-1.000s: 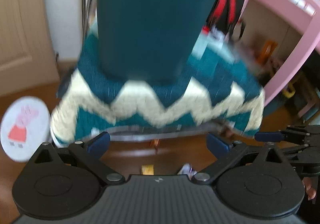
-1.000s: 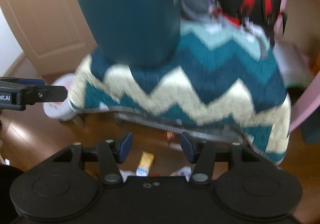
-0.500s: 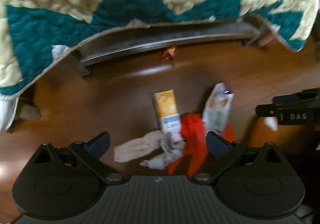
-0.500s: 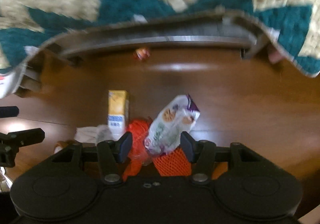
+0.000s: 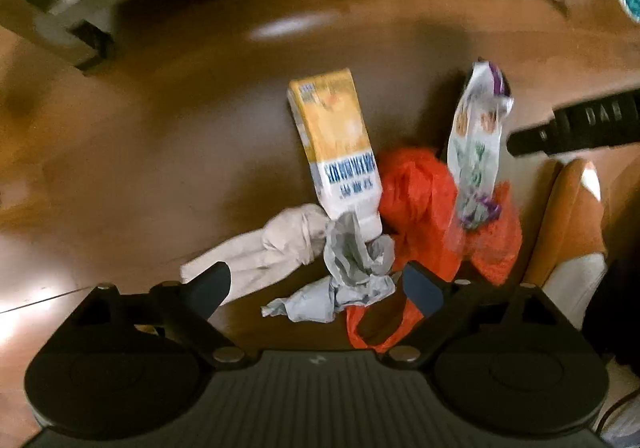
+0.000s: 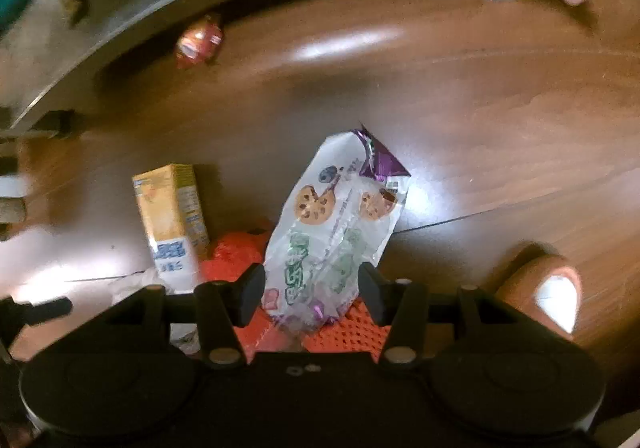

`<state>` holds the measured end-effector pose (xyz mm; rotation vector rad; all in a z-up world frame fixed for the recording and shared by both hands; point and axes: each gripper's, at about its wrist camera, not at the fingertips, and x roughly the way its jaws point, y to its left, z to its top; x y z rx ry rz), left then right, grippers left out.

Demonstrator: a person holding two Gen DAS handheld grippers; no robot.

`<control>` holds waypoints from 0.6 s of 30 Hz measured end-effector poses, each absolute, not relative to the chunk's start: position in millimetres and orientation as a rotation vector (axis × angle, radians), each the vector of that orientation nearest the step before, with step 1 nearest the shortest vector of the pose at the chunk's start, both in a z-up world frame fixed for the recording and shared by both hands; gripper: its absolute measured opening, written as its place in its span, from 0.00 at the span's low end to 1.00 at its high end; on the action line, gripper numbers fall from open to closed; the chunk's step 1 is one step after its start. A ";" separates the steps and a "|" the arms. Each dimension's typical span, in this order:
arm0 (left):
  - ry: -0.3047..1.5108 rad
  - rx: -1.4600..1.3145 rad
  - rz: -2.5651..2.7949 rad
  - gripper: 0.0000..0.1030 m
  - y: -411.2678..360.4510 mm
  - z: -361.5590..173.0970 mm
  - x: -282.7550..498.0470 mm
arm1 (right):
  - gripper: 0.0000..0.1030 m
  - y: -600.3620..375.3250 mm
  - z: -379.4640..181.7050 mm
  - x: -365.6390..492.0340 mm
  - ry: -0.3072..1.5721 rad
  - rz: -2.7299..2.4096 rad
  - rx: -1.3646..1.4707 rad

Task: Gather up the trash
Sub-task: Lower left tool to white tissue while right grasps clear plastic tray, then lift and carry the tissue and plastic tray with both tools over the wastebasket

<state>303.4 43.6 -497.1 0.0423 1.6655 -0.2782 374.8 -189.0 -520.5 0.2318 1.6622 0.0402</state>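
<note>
1. Fingers [image 6: 256,290] on my right gripper [image 6: 311,294] were apart, and the cookie wrapper [image 6: 340,219] lay right between them, its near end already in the gap.
2. Its long side ran straight away from me, so my right gripper was the nearer one to take it.
3. My left gripper [image 5: 318,290] was wide apart too, above the crumpled gray paper [image 5: 352,268].
4. That wrapper was white and crinkly, with cookie pictures and a purple torn end, resting on an orange net bag [image 6: 348,336] on the floor [image 6: 500,107].
5. A yellow carton [image 6: 172,215] lay to its left.
</note>
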 end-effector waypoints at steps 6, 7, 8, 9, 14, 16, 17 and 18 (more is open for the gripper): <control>1.717 0.041 -0.334 0.70 34.6 -528.4 297.3 | 0.48 -187.9 -545.8 368.8 1.696 0.026 0.217; 1.730 0.032 -0.341 0.64 33.8 -533.2 297.2 | 0.47 -187.0 -547.3 367.2 1.692 0.026 0.213; 1.740 0.021 -0.343 0.60 33.4 -536.5 297.5 | 0.47 -186.1 -548.9 366.4 1.687 0.023 0.206; 1.749 0.010 -0.343 0.53 33.6 -540.0 297.9 | 0.46 -185.1 -550.6 366.0 1.683 0.025 0.201; 1.796 -0.015 -0.338 0.26 35.6 -555.1 296.5 | 0.07 -182.8 -554.0 364.9 1.686 0.041 0.177; 1.800 -0.008 -0.350 0.12 35.9 -556.6 294.3 | 0.04 -182.9 -552.4 365.1 1.681 0.042 0.171; 1.803 -0.006 -0.352 0.12 36.1 -556.2 293.4 | 0.04 -183.0 -551.8 364.9 1.678 0.050 0.163; 1.809 -0.006 -0.356 0.09 35.1 -555.9 293.1 | 0.03 -182.2 -549.7 365.0 1.673 0.059 0.149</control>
